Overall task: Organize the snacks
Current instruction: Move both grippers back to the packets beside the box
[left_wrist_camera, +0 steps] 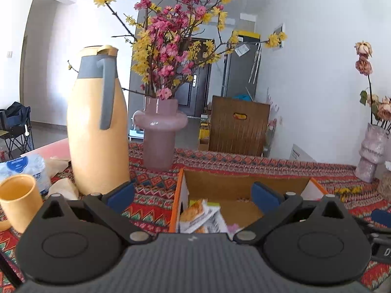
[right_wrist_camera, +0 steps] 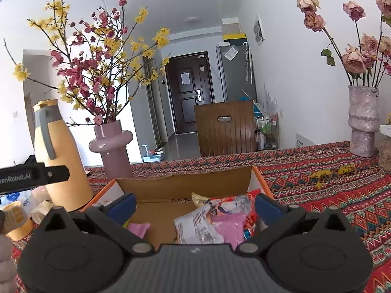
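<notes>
Both the left gripper (left_wrist_camera: pixel 193 194) and right gripper (right_wrist_camera: pixel 194 206) hang wide open over the box (right_wrist_camera: pixel 185 183). The snack packets (right_wrist_camera: pixel 210 222), lower centre, look light, crinkly and slippery; I'd pinch a sealed edge.

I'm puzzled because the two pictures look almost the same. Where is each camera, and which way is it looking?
Left wrist: on the left gripper, looking forward over the cardboard box toward the yellow jug; its own open blue-tipped fingers show.
Right wrist: on the right gripper, above the snack packets in the box; its own open fingers and part of the left gripper show.
Shared: box, jug, pink vase, patterned tablecloth.
</notes>
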`<state>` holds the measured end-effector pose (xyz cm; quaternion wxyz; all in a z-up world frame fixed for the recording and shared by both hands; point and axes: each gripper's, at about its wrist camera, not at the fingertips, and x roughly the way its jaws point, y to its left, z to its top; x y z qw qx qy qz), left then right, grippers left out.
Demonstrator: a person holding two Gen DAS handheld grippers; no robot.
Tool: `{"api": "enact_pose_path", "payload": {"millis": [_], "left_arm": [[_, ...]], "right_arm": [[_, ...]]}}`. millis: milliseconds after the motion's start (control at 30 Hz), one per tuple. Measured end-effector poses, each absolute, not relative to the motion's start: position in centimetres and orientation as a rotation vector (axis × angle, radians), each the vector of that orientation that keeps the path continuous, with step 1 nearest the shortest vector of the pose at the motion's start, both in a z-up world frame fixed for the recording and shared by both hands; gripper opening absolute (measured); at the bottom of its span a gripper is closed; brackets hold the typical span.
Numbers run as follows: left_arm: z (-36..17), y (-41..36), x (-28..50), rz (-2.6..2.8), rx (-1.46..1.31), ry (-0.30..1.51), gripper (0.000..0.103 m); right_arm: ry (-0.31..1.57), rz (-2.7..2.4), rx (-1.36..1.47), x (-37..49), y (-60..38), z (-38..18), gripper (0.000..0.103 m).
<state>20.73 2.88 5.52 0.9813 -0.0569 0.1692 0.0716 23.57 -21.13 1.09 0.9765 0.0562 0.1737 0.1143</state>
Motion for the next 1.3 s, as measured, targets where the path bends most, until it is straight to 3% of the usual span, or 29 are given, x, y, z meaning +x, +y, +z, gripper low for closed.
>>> {"api": "enact_pose_path", "payload": {"millis": [400,800,1300], "left_arm": [[3.0,3.9,16.0,0.154,-0.074,0.408,0.103],[-3.2,5.0,14.3,0.203,-0.05,0.518,0.103],[-3.3,5.4,14.4,0.172,-0.083,0.52,0.103]], "right_arm": [[0.407,0.229,0.074,19.3,-22.4,-0.4,0.103],[0.57,0.236,0.079,17.8,-22.6,-5.5,0.103],[0.587,0.204,0.112,18.6,-22.8,-6.7,0.103]]}}
